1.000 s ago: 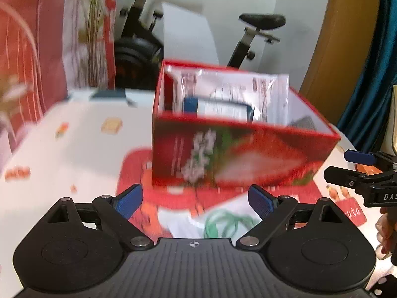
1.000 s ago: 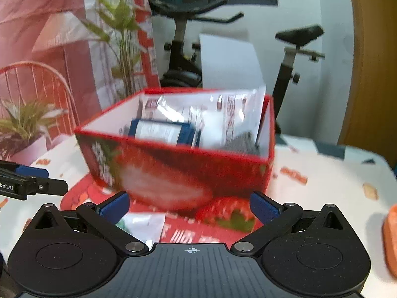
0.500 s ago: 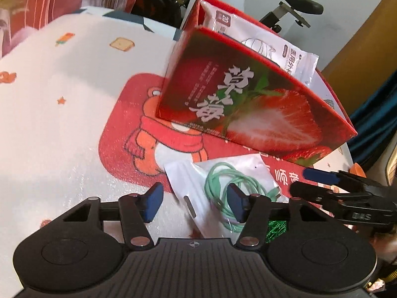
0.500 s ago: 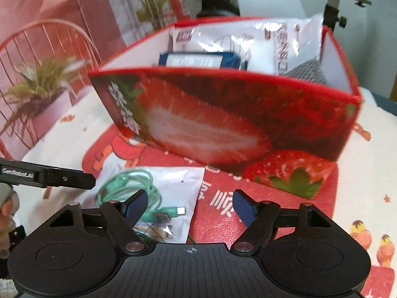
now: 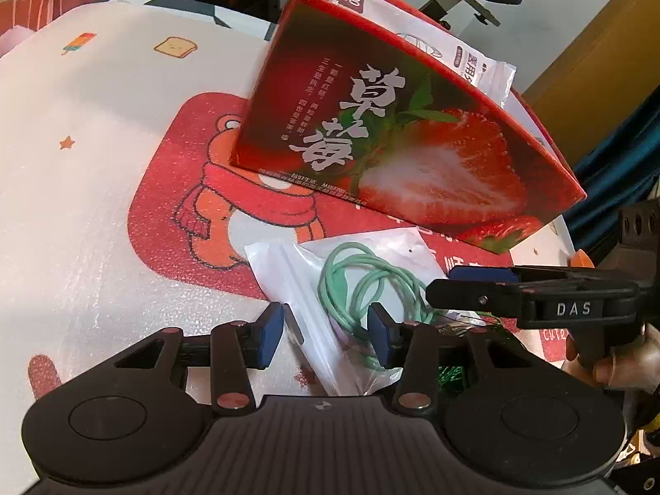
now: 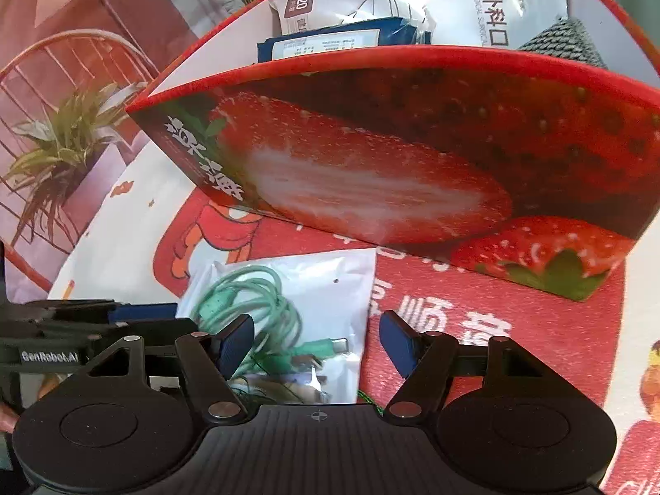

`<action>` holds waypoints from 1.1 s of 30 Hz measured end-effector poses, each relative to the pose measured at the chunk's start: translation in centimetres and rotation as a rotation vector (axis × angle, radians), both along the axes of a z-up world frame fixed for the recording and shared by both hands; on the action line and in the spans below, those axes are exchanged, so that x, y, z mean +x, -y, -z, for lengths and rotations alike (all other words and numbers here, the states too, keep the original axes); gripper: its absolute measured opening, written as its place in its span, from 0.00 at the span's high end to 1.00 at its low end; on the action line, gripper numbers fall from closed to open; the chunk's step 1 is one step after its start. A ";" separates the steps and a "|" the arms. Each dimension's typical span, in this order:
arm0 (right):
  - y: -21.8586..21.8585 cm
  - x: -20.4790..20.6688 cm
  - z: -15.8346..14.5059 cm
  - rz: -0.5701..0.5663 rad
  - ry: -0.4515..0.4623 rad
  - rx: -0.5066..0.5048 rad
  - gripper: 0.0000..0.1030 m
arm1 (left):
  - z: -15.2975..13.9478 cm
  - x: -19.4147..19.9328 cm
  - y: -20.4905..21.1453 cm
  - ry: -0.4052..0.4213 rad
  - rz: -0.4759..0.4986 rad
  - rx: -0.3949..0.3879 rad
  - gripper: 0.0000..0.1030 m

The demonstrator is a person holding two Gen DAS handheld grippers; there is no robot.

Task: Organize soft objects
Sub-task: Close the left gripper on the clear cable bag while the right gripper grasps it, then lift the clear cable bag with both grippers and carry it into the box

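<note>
Both tools were closing on the clear plastic pouch of coiled green cable (image 5: 363, 288), flat on the table before the red strawberry-print cardboard box (image 5: 412, 156). My left tool (image 5: 326, 332) and right tool (image 6: 315, 344) straddled it, pads not yet pressing. Best pinch opposite edges evenly. Jaws were wider a second earlier.

I count one box (image 6: 371, 156), with three things showing over its rim: one white pack (image 6: 433, 0), one blue pack (image 6: 330, 41) and one grey knit piece (image 6: 561, 41). In front of it lies one clear bag (image 6: 330, 288) holding one green cable (image 6: 255, 301). One red mat (image 5: 173, 206) is under them. I hold two grippers, left (image 5: 326, 334) and right (image 6: 315, 342).
</note>
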State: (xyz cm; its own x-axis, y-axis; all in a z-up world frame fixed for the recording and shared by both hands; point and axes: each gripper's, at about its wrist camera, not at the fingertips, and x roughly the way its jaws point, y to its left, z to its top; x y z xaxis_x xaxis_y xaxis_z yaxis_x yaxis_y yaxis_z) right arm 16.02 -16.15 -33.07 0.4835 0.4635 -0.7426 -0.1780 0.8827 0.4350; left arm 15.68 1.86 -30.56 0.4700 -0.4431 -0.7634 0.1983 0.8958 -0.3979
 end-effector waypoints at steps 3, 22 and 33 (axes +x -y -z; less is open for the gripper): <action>-0.2 0.4 0.0 -0.002 -0.003 0.016 0.36 | 0.0 0.0 0.1 0.008 0.009 0.004 0.54; -0.3 1.1 0.7 0.008 0.031 0.018 0.88 | 0.0 0.2 -0.2 0.001 0.016 -0.020 0.53; -0.9 0.4 0.4 -0.009 0.090 0.021 0.91 | 0.2 3.3 -1.7 -0.077 -0.006 -0.100 0.56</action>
